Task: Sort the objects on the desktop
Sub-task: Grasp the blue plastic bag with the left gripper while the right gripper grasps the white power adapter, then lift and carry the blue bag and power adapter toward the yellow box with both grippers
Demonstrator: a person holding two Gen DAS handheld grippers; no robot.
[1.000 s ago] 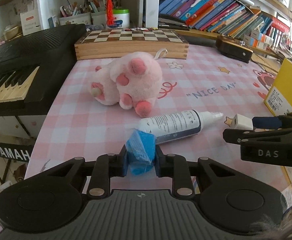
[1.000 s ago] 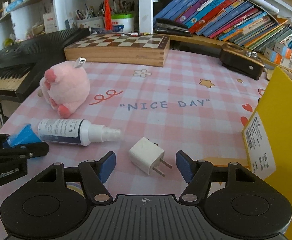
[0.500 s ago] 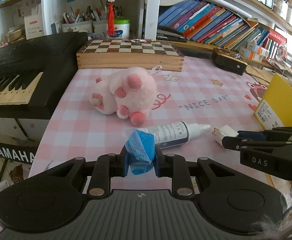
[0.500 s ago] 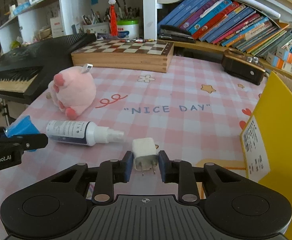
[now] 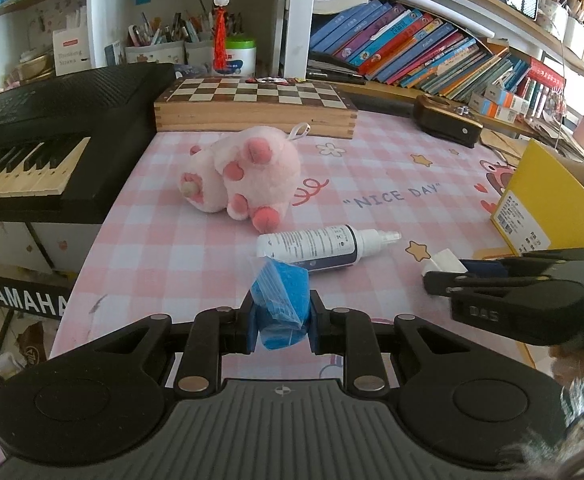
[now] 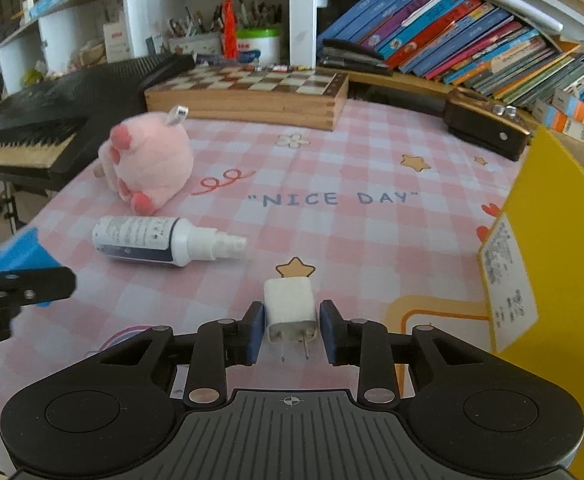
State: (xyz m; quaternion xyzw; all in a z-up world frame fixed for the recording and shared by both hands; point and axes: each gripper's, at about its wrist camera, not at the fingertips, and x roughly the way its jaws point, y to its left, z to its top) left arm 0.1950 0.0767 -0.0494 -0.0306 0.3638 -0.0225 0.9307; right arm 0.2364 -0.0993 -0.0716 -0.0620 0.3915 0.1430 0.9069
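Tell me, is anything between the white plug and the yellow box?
Nothing visible does. Only bare checked cloth lies between the white plug and the yellow box; the spray bottle and plush lie on the other side.

A home study: crammed bookshelves [image 5: 432, 56], keyboard [image 5: 31, 136], chessboard [image 5: 255, 92] around the desk.
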